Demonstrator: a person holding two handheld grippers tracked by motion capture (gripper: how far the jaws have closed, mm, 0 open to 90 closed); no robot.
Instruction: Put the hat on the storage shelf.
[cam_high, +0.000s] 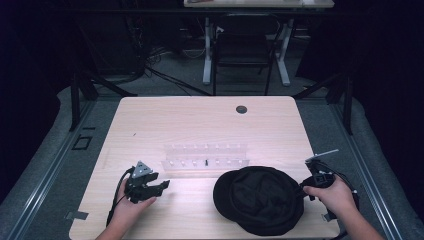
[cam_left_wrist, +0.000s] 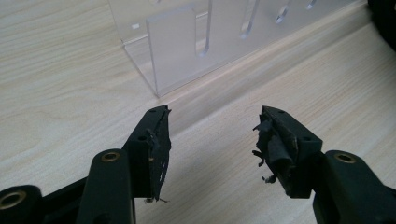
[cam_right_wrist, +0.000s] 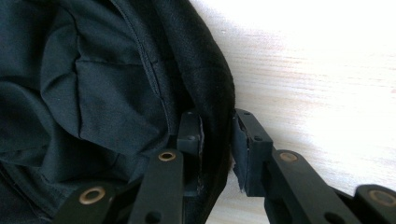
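The small dark item (cam_high: 206, 162) in the clear rack (cam_high: 172, 165) is too tiny to identify

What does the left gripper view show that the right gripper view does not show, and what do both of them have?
The left gripper view shows the left gripper open with nothing between its jaws, and the near end of a clear plastic rack standing ahead of it. The right gripper view shows the right gripper with one jaw inside and one outside the edge of a black hat, lying inside-up. Both views share the light wooden table and a pair of black jaws with worn pads.
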